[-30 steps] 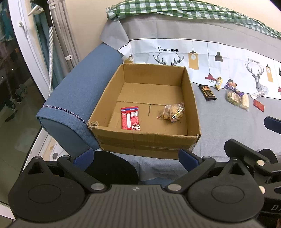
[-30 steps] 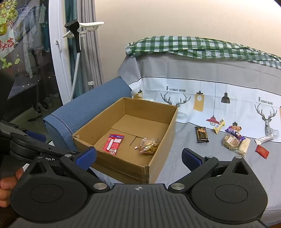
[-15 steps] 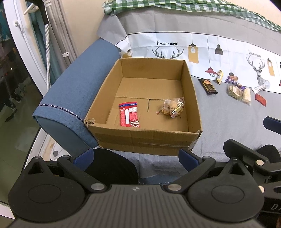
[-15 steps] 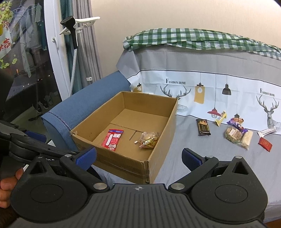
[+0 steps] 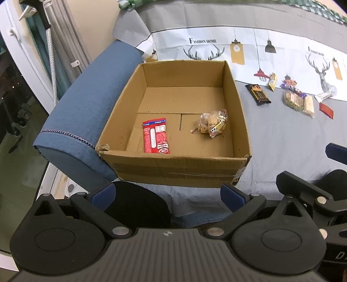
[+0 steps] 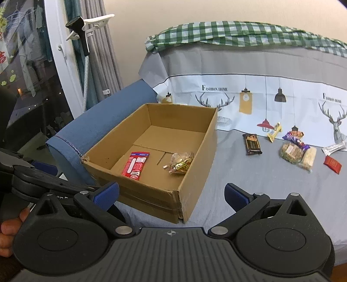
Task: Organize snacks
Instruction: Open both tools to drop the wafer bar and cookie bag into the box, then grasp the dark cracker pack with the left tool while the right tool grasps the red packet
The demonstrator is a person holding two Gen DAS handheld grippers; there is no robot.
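Left wrist view has tipped down and nearer: the cardboard box point(image 5: 182, 121) now fills frame centre, green checked cloth point(image 5: 321, 8) nearly out at the top. Right wrist view: box point(image 6: 156, 156) drifted right, loose snacks point(image 6: 295, 149) sit lower right.

Two packets point(image 5: 155, 136) in box point(image 5: 173, 171).

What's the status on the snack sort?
Left gripper and right gripper open, jaws empty. Cardboard box holds red packet and clear bag. Remaining snacks on gray cover, path clear.
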